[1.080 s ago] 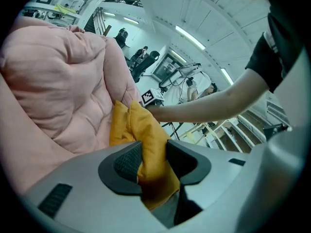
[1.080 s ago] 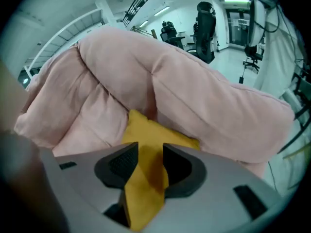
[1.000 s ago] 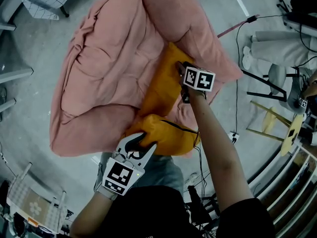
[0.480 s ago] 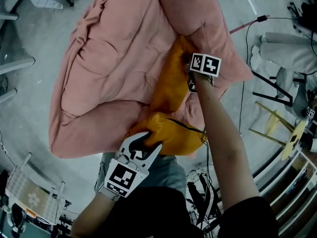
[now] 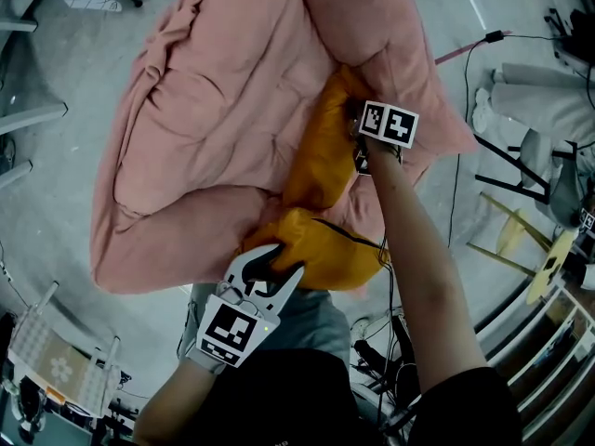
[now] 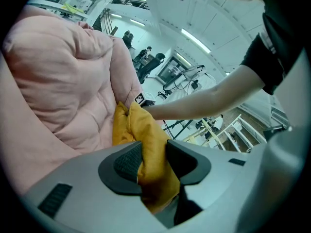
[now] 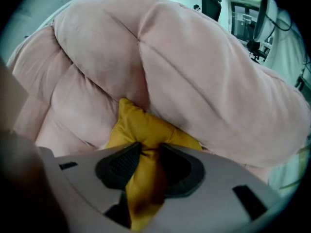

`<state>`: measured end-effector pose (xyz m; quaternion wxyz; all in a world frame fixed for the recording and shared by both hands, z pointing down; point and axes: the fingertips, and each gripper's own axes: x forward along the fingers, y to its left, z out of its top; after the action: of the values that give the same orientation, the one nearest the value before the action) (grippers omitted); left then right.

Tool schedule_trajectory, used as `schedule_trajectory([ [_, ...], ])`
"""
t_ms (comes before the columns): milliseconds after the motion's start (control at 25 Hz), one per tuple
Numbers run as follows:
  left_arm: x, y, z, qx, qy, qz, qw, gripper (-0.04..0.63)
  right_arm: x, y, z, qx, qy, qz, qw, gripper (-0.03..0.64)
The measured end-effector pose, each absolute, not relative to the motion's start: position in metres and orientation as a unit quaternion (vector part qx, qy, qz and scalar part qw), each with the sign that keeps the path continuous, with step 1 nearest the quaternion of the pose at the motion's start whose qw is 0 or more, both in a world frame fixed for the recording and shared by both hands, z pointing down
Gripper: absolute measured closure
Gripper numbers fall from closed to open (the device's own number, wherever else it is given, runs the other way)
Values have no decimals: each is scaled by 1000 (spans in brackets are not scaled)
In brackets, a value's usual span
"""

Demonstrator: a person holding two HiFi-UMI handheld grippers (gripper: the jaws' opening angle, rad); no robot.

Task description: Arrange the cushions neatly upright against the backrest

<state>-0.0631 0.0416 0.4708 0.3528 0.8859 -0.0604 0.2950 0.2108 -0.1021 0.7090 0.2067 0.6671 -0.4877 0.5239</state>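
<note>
Well, nearest me my left gripper [image 5: 268,269] clamps the near corner of the mustard-yellow fabric cushion [image 5: 321,170]. Its long axis runs toward one o'clock, where my right gripper [image 5: 356,147] pinches the far end against the puffy pink quilted backrest [image 5: 372,26].

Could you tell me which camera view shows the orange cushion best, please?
The head view: the orange cushion shows nearly whole against the pink sofa. Each gripper view shows only the corner pinched between its fingers.
</note>
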Motion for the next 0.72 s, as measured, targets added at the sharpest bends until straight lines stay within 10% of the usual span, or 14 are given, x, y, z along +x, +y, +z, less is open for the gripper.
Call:
schedule_trajectory([
  [720, -79, 43, 475, 895, -49, 328, 298, 425, 186, -14, 632, 647, -507, 539, 183, 423],
])
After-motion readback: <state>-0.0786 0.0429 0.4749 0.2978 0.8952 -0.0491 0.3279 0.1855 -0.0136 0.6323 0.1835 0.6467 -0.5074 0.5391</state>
